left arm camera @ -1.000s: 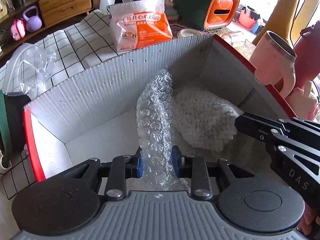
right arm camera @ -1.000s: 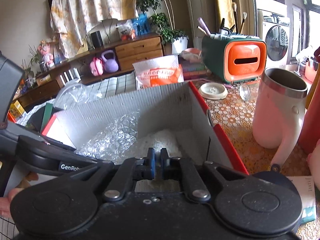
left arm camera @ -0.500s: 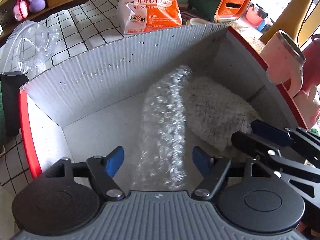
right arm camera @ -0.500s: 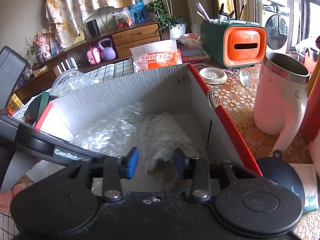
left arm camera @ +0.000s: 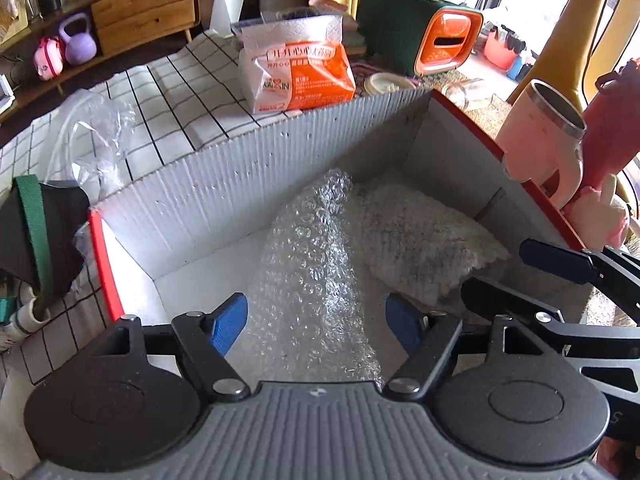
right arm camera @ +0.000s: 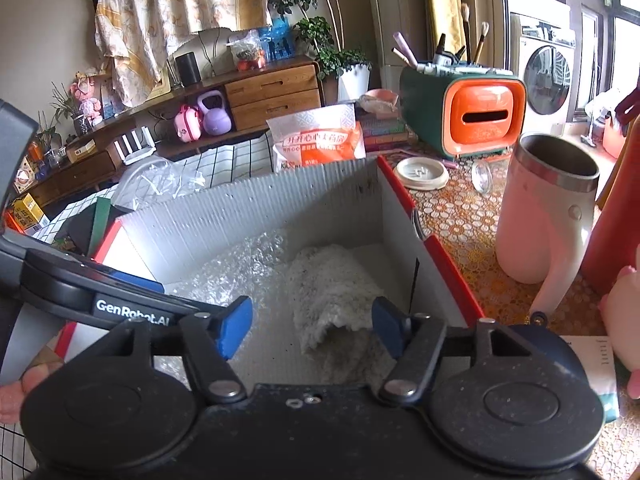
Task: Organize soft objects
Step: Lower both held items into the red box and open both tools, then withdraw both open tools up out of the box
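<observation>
A roll of clear bubble wrap (left arm camera: 316,264) lies in an open white cardboard box with red edges (left arm camera: 208,184). A white fluffy cloth (left arm camera: 424,240) lies beside it on the right. My left gripper (left arm camera: 316,324) is open just above the near end of the bubble wrap, holding nothing. My right gripper (right arm camera: 312,326) is open over the near end of the fluffy cloth (right arm camera: 332,284), holding nothing. The bubble wrap (right arm camera: 240,268) and the box (right arm camera: 256,204) also show in the right wrist view. The right gripper's fingers (left arm camera: 556,260) reach in from the right.
An orange and white tissue pack (left arm camera: 296,68) stands behind the box on a checked cloth. A pink mug (right arm camera: 548,216) and a pink plush (left arm camera: 596,216) stand right of the box. A green and orange holder (right arm camera: 460,112) is at the back. A clear plastic bag (left arm camera: 92,140) lies left.
Both grippers have opened: the left let go of the bubble wrap, the right of the fluffy cloth. Both pulled back and up a little; both items now lie in the box.
</observation>
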The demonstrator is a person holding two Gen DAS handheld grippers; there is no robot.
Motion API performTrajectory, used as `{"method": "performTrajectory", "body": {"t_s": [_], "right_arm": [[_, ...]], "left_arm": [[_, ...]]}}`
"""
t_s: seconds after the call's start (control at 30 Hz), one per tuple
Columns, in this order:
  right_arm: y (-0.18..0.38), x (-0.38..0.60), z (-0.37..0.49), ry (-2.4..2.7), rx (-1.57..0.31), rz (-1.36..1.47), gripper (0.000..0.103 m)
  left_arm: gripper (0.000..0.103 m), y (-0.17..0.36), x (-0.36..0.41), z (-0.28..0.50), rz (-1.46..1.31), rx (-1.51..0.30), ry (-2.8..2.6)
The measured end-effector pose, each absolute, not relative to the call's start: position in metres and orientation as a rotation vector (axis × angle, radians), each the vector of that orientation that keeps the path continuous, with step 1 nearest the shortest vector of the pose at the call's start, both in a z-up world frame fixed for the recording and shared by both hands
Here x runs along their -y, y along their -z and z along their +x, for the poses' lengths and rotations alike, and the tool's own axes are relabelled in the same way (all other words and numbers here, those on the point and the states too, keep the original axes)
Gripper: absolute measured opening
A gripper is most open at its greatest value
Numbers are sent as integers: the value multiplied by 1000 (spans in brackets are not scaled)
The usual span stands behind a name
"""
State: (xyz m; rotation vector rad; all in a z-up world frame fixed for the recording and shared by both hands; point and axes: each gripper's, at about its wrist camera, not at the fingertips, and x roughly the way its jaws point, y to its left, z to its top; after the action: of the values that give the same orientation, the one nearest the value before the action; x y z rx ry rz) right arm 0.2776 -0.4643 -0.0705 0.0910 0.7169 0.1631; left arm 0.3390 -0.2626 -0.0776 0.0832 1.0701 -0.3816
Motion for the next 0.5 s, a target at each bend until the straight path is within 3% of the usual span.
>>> {"method": "performTrajectory", "body": {"t_s": [0.5], "right_arm": [[24,448,239,-162,-636,52,93]], "left_arm": [[76,23,226,294,76,-906,385]]}}
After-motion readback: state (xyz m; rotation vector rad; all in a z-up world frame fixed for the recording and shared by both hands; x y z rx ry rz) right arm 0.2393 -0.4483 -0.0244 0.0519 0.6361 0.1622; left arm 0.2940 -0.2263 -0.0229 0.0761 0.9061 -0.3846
